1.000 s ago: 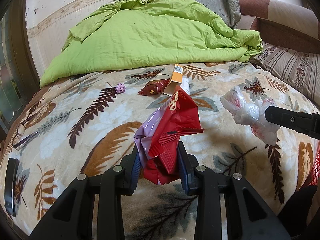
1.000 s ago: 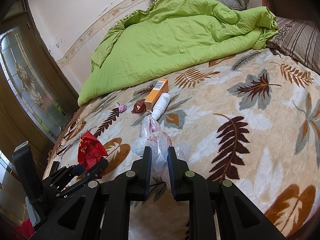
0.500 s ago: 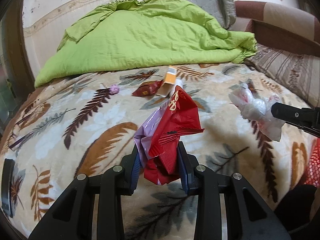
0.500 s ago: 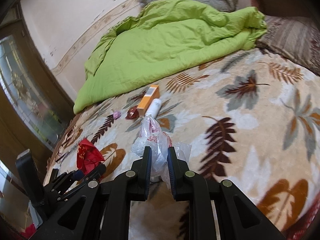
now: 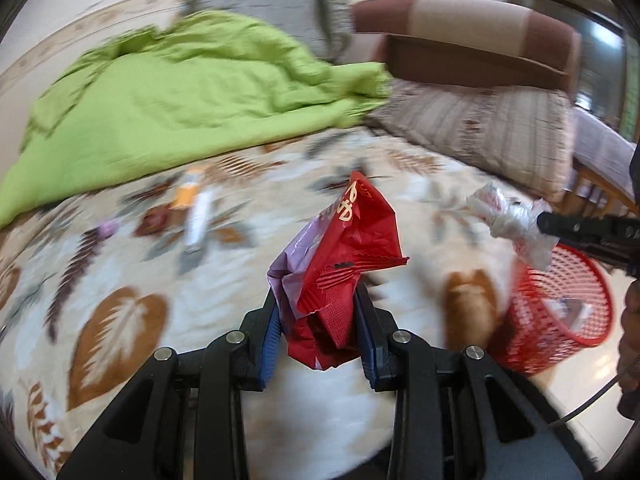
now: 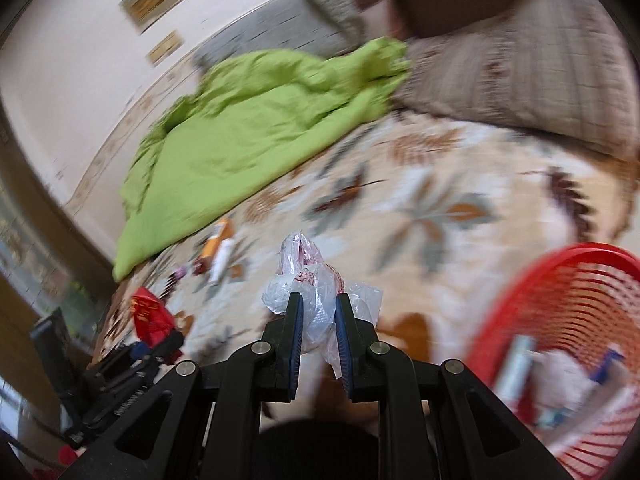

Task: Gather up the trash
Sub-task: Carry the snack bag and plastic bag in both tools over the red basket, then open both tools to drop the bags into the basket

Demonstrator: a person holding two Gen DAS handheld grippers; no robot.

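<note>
Left gripper (image 5: pixel 316 324) clamping red snack wrapper (image 5: pixel 340 268); right gripper (image 6: pixel 318 332) pinching crumpled plastic bag (image 6: pixel 316 280) beside red mesh basket (image 6: pixel 576 320). Releasing early risking bag landing outside rim.

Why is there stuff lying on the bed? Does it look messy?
Yes. An orange box, a white tube and small wrappers lie scattered on the leaf-pattern blanket, beside the rumpled green quilt. Litter doesn't belong on bedding.

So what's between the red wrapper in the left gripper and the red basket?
In the left wrist view, only bare leaf-print blanket lies between the red wrapper and the red basket; the crumpled plastic bag hangs above the basket's rim.
</note>
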